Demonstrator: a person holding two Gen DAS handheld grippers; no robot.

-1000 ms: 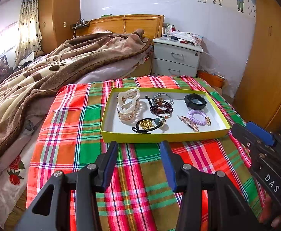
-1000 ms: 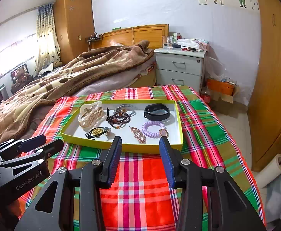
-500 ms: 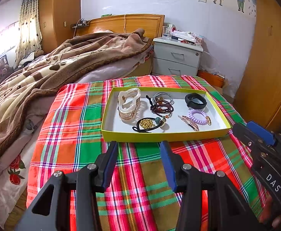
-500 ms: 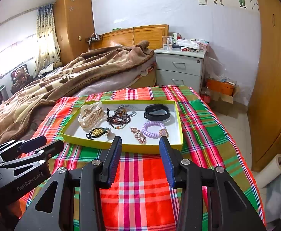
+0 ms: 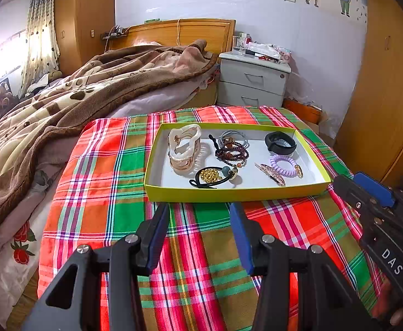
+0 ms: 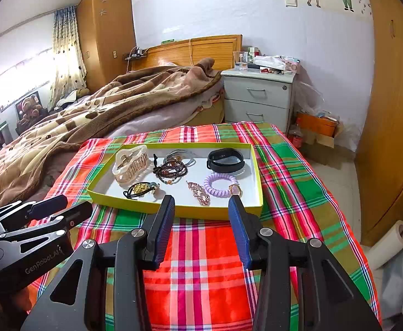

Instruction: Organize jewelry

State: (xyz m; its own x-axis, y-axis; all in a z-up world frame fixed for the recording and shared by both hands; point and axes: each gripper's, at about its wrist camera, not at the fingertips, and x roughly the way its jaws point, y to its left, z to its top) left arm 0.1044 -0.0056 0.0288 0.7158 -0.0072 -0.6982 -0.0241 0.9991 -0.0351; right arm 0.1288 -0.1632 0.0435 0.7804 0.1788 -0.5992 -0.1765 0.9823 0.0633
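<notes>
Nothing in either wrist view has changed over the past second. The left gripper (image 5: pixel 198 212) and right gripper (image 6: pixel 201 204) hold the same poses short of the yellow tray (image 5: pixel 229 193), jaws spread just as wide and empty, and every piece of jewelry lies in the same spot ahead of the fingertips as a moment earlier.

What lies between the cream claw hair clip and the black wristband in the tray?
Dark beaded bracelets atop grey hair ties, seen in both wrist views.
</notes>
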